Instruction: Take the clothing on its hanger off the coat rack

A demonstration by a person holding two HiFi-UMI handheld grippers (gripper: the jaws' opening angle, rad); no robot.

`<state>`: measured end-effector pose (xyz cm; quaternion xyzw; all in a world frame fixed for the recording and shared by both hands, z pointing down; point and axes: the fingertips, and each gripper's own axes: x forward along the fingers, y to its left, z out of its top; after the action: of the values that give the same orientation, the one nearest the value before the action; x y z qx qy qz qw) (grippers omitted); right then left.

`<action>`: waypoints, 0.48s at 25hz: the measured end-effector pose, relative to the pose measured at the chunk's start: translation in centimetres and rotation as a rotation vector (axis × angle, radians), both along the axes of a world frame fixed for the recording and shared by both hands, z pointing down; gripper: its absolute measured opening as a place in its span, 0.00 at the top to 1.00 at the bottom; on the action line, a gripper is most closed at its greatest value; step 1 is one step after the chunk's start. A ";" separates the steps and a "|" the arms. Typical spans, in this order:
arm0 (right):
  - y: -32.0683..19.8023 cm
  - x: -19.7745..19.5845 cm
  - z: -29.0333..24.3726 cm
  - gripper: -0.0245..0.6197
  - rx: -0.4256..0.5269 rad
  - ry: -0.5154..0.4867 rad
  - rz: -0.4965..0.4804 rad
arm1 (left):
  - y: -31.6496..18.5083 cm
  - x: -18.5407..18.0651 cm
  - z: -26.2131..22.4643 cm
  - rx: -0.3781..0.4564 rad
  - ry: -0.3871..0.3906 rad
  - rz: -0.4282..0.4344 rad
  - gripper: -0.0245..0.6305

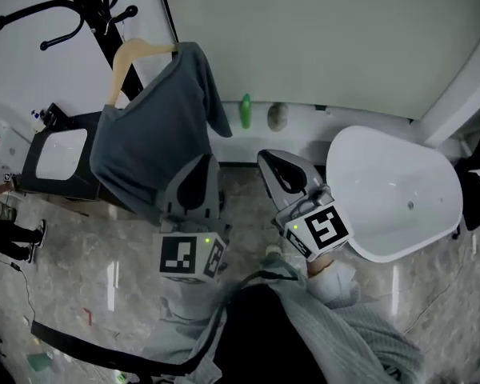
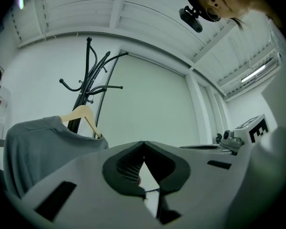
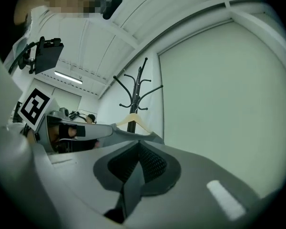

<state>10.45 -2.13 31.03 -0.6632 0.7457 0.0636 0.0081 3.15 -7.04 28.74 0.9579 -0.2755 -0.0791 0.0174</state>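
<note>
A grey sweater (image 1: 148, 138) hangs on a pale wooden hanger (image 1: 126, 58) hooked on the black coat rack (image 1: 88, 14) at the upper left of the head view. My left gripper (image 1: 198, 166) is shut and empty, its tips close against the sweater's lower right edge. My right gripper (image 1: 276, 165) is also shut and empty, a little to the right, clear of the cloth. From the left gripper view the sweater (image 2: 38, 151), hanger (image 2: 83, 116) and rack (image 2: 88, 85) lie ahead to the left. The right gripper view shows the hanger (image 3: 133, 122) and rack (image 3: 138, 87) straight ahead.
A white tub-like chair (image 1: 396, 194) stands at the right. A dark stand with a white top (image 1: 56, 154) is left of the rack. A green bottle (image 1: 245, 112) stands by the wall. A person's legs (image 1: 12, 238) show at the left edge.
</note>
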 end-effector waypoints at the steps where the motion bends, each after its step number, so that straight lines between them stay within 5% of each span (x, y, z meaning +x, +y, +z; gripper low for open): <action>1: -1.3 1.0 -0.4 0.96 0.001 0.008 -0.033 | -1.1 0.7 -0.3 0.000 0.003 -0.038 0.96; 5: -6.2 3.5 -0.7 0.96 -0.001 -0.002 -0.159 | -4.6 1.9 -0.1 -0.009 -0.008 -0.184 0.96; 12: -14.5 2.1 0.3 0.96 -0.003 -0.046 -0.340 | -10.5 -1.2 0.8 -0.016 -0.049 -0.408 0.96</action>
<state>12.56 -16.63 31.30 -0.5286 0.8470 0.0450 0.0351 1.92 -17.50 29.55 0.8837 -0.4647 -0.0554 0.0018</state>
